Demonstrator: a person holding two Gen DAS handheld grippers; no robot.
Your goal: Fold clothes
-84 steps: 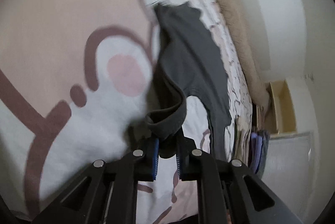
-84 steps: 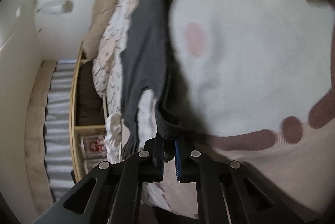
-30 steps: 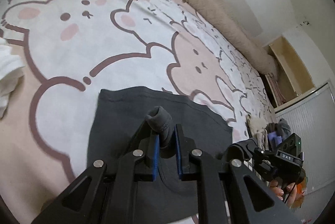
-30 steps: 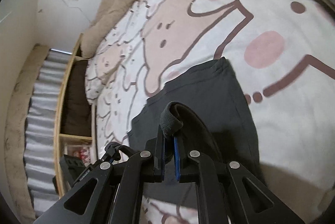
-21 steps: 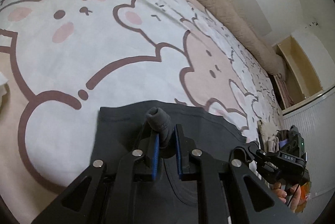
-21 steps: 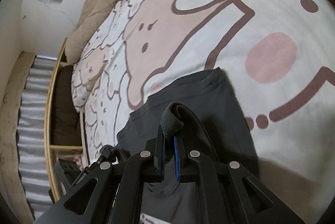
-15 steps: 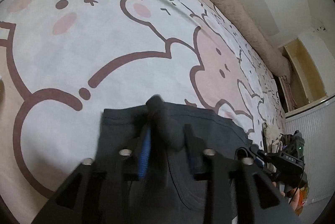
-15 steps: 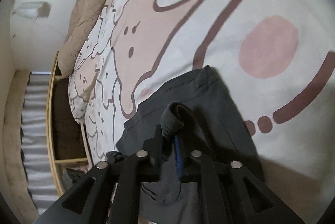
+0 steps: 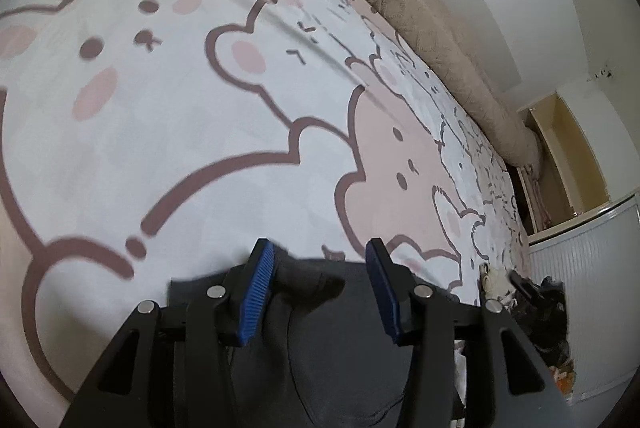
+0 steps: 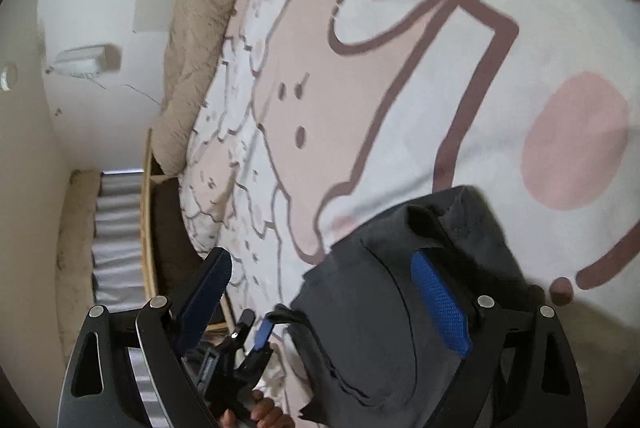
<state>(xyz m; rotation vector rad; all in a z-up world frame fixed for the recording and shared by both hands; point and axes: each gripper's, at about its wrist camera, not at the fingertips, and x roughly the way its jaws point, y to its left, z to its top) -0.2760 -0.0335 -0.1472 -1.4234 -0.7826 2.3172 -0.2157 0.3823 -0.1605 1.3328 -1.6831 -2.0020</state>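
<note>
The shirt (image 9: 320, 348), cut off at 6 o'clock, lies on the bed (image 9: 200, 132) under both released, wide-open hand-held grippers, left (image 9: 320, 288) and right (image 10: 320, 292).

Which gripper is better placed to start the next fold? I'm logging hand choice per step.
Probably the left gripper. Both stand open over the dark garment, but the left's jaws straddle a raised ridge of cloth at the far edge. The right gripper spans the garment's side edge, with one finger off the cloth.
</note>
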